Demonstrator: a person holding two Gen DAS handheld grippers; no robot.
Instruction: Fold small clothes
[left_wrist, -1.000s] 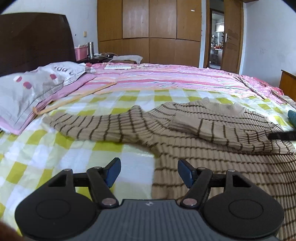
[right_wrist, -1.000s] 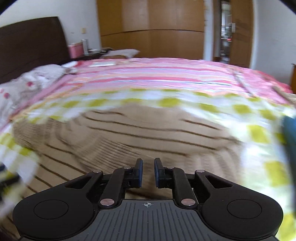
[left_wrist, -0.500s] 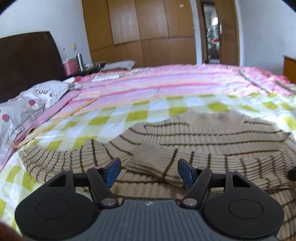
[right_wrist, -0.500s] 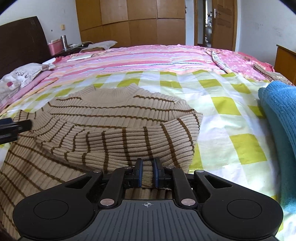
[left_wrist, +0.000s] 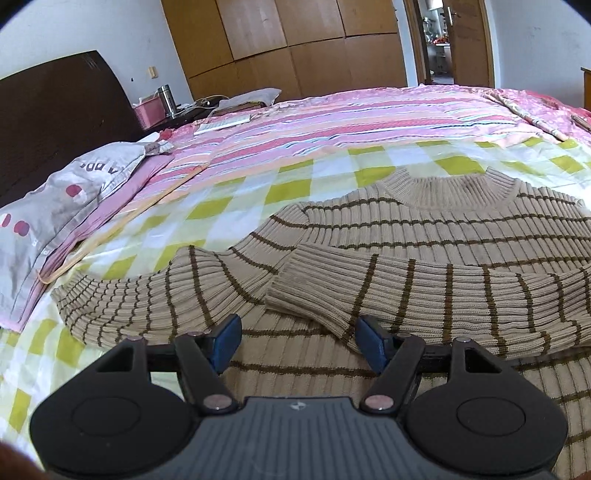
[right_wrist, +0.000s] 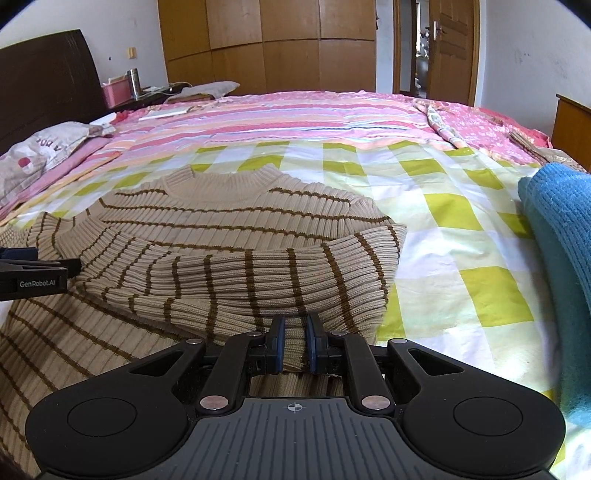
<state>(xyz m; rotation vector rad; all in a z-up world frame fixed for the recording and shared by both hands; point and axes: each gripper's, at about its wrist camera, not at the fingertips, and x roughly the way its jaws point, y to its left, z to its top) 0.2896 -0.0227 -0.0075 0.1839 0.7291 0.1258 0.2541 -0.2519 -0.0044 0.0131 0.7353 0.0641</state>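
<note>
Right wrist view: right gripper (right_wrist: 294, 345) pinches the beige brown-striped ribbed sweater (right_wrist: 229, 236); left gripper (left_wrist: 297, 341) gapes wide above it.

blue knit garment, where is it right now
In the right wrist view the blue knit garment lies at the far right edge on the checked bedsheet, apart from the striped sweater.

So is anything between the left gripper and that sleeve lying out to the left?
Nothing visible blocks it. The left gripper hangs open over the striped sweater. The unfolded sleeve lies flat on the checked sheet to its left, uncovered. The other sleeve is already folded across the chest.
</note>
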